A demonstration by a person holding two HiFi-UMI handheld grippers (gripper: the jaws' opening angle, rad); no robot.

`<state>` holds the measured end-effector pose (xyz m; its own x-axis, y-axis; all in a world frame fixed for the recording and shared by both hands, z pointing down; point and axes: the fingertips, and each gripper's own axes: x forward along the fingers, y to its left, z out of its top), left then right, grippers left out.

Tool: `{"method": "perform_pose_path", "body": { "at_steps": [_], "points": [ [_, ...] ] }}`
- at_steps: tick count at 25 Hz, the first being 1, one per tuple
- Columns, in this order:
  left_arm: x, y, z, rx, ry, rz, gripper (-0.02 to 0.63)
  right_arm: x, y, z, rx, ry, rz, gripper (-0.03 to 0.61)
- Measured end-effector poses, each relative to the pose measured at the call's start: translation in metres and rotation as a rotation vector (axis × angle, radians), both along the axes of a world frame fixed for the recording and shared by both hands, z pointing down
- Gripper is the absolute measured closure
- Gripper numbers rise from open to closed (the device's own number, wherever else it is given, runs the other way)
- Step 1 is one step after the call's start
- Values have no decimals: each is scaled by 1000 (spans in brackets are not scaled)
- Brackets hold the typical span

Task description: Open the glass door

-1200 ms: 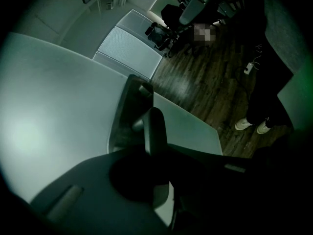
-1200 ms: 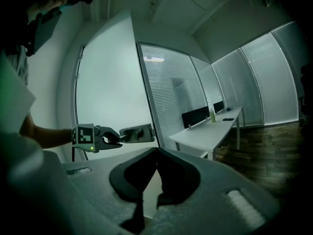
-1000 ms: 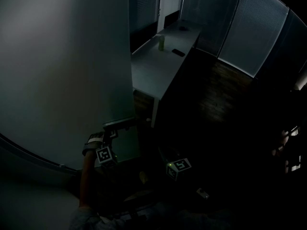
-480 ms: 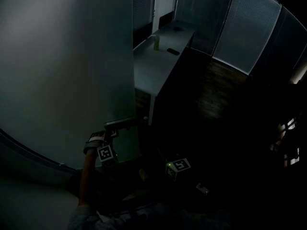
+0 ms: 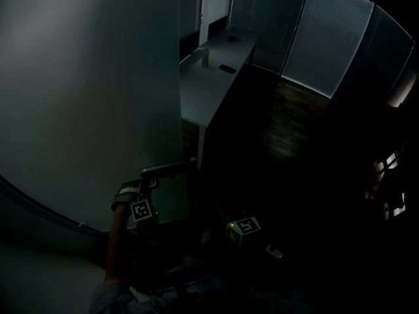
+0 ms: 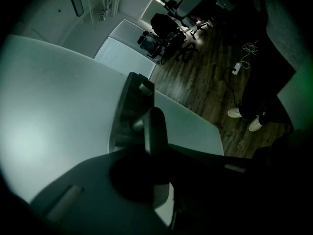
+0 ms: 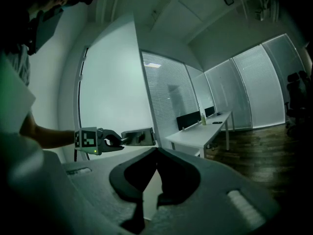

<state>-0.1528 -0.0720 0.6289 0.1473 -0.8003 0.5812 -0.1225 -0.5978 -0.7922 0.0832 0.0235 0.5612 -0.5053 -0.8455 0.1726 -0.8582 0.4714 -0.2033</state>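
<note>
Glass door (image 5: pixel 85 97) — left gripper (image 5: pixel 149 177) clamps handle (image 5: pixel 171 167) at edge, floor (image 5: pixel 294 129) beyond

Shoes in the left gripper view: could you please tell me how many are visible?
2. One white shoe and a second shoe beside it, on the wooden floor at the right side; darkness may hide others.

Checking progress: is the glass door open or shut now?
Open, partly: room shows past the edge of the glass door; left claw shut on its handle.
</note>
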Motion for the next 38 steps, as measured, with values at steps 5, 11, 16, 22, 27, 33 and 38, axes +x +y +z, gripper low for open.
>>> {"method": "perform_pose_path", "body": {
  "at_steps": [5,11,16,22,27,33,38],
  "points": [
    [-1,8,3,-9,-6,6,565,6,5,2,-5,-12,28,577],
    [-1,17,-2,-9,-11,6,563,7,7,1,-9,-16,33,577],
    [0,31,-3,-8,-23,3,563,14,16,3,-24,-14,28,577],
    [1,49,1,-2,-50,-21,565,20,33,11,-37,-14,1,577],
    [-3,62,4,4,-72,-48,566,25,41,12,-45,-20,-11,577],
    [0,80,3,3,-92,-72,568,39,56,21,-52,-17,-31,577],
    [-2,94,5,10,-113,-90,568,41,66,22,-49,-24,-48,577]
  ]
}}
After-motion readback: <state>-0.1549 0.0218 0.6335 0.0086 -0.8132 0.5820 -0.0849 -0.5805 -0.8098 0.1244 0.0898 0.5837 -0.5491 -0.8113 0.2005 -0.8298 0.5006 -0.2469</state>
